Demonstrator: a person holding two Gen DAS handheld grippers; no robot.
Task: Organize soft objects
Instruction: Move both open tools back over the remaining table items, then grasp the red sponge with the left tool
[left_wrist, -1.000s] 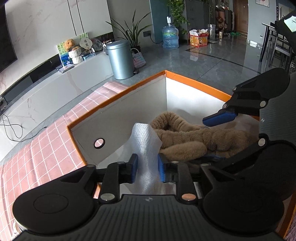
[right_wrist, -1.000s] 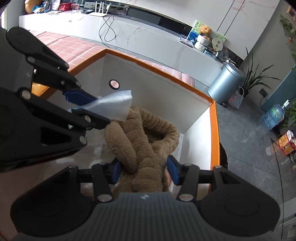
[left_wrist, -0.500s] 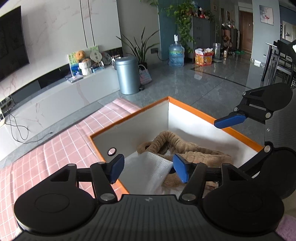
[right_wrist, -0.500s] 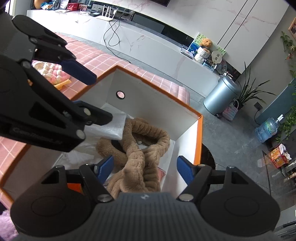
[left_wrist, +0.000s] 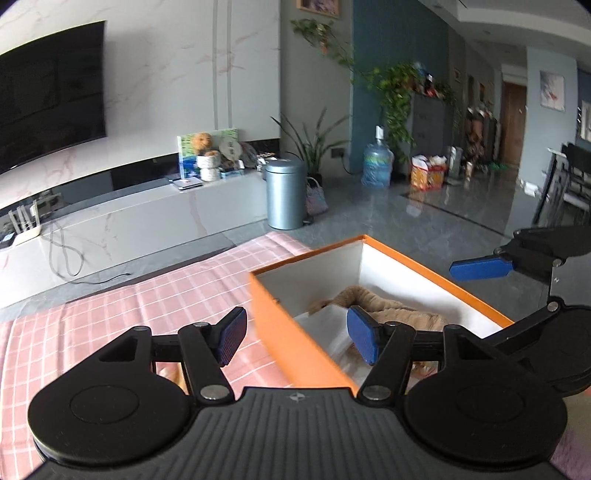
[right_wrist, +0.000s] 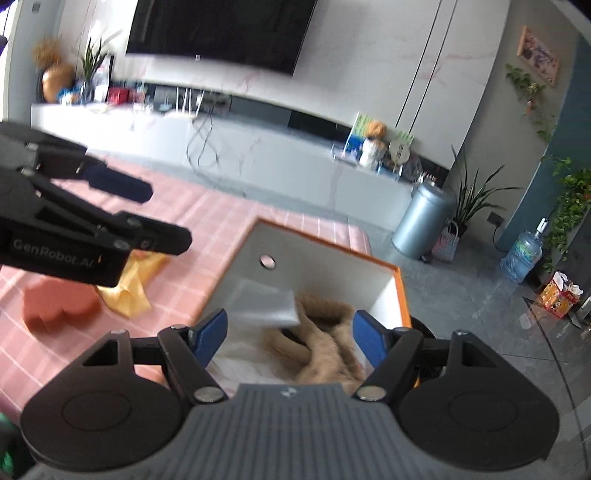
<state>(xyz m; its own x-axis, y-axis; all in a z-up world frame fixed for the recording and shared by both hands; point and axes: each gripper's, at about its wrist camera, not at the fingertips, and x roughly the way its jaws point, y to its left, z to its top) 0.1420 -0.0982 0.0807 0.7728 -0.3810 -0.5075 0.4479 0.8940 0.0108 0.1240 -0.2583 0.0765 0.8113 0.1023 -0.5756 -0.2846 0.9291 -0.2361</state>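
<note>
An orange box (left_wrist: 295, 334) with white inner walls (right_wrist: 332, 273) stands on the pink checked cloth. Inside it lie a brown fluffy scarf (left_wrist: 391, 308) (right_wrist: 325, 336) and a white foam sheet (right_wrist: 266, 304) (left_wrist: 323, 321). My left gripper (left_wrist: 297, 339) hovers open above the box's near left wall, nothing between its blue pads. In the right wrist view the left gripper (right_wrist: 147, 216) stands off to the left of the box. My right gripper (right_wrist: 290, 338) is open above the scarf and does not touch it. Its blue pad (left_wrist: 480, 267) shows at the right edge of the left wrist view.
An orange foam piece (right_wrist: 55, 306) and a yellow cloth (right_wrist: 127, 286) lie on the pink tablecloth (left_wrist: 129, 302) left of the box. Beyond the table's far edge are a grey bin (left_wrist: 286, 195), a low white TV bench (left_wrist: 129, 218) and grey floor.
The left gripper let go of the white foam sheet, the right one of the brown scarf. Both opened, then drew back and up out of the box. Both items stay inside.
</note>
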